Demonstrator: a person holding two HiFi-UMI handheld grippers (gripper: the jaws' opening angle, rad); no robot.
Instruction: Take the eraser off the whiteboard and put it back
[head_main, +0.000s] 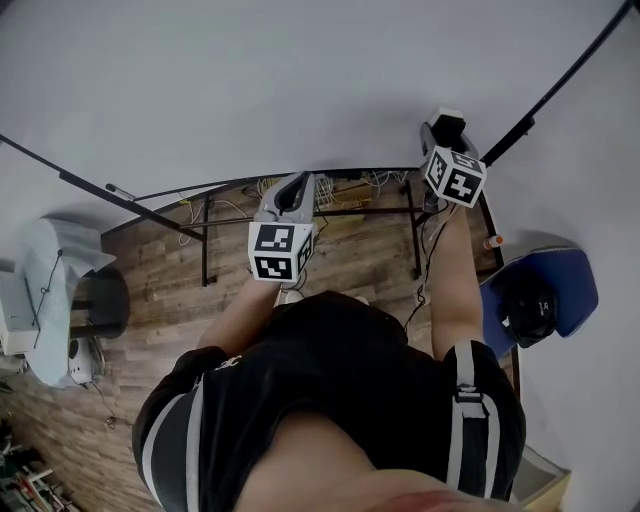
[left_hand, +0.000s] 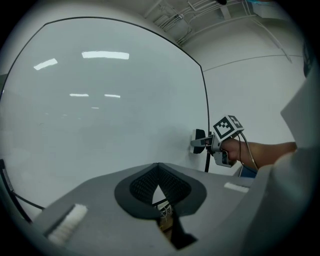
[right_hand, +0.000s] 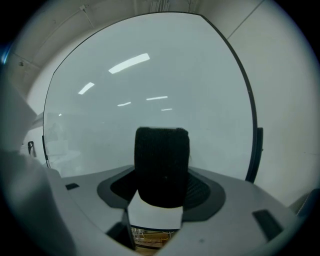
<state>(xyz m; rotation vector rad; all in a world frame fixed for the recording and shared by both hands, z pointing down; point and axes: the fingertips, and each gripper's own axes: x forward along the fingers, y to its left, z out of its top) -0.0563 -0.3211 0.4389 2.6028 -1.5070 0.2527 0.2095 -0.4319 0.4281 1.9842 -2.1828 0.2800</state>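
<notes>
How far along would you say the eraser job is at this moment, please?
Done: the eraser is gripped in the right claw. In hand: it is held close to the right edge of the whiteboard; whether it touches the board I cannot tell. Left: leaving it stuck on the board and letting go. The left claw is shut and empty.

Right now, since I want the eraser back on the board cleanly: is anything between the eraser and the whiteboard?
Nothing visible. The black-felt, white-backed eraser sits gripped in the right hand-held gripper, facing the bare glossy whiteboard. The left hand-held gripper is off to the side, out of that path.
</notes>
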